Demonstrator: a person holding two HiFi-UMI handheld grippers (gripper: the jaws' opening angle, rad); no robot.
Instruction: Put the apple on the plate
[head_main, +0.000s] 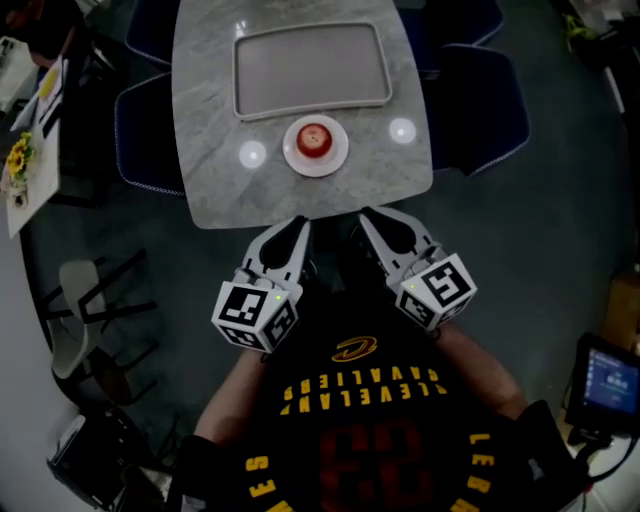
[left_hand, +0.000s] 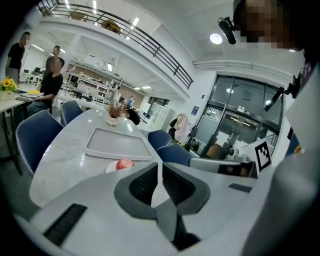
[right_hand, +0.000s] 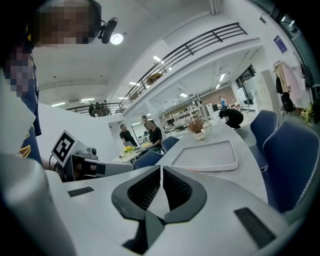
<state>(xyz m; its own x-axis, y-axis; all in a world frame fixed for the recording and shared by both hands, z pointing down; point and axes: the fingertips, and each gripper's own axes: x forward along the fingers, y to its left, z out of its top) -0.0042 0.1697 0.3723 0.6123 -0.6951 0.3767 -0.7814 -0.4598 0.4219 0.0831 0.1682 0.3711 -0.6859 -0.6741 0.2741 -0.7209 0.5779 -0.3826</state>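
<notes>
A red apple (head_main: 314, 139) rests on a small white plate (head_main: 335, 157) near the front of the grey marble table (head_main: 210, 180). In the left gripper view the apple (left_hand: 124, 164) shows just past the jaws, with the plate (left_hand: 110, 168) edge beside it. My left gripper (head_main: 301, 225) is shut and empty, held off the table's near edge. Beside it my right gripper (head_main: 366, 220) is also shut and empty. Both sit close to my chest, short of the plate. In their own views the left gripper (left_hand: 160, 165) and the right gripper (right_hand: 161, 168) have jaw tips touching.
A grey tray (head_main: 311, 68) lies behind the plate, also seen as the tray (left_hand: 118, 144) and the tray (right_hand: 206, 156). Blue chairs (head_main: 145, 130) flank the table. A potted plant (left_hand: 115, 111) stands at the far end. People stand by a table with yellow flowers (head_main: 18, 160) at left.
</notes>
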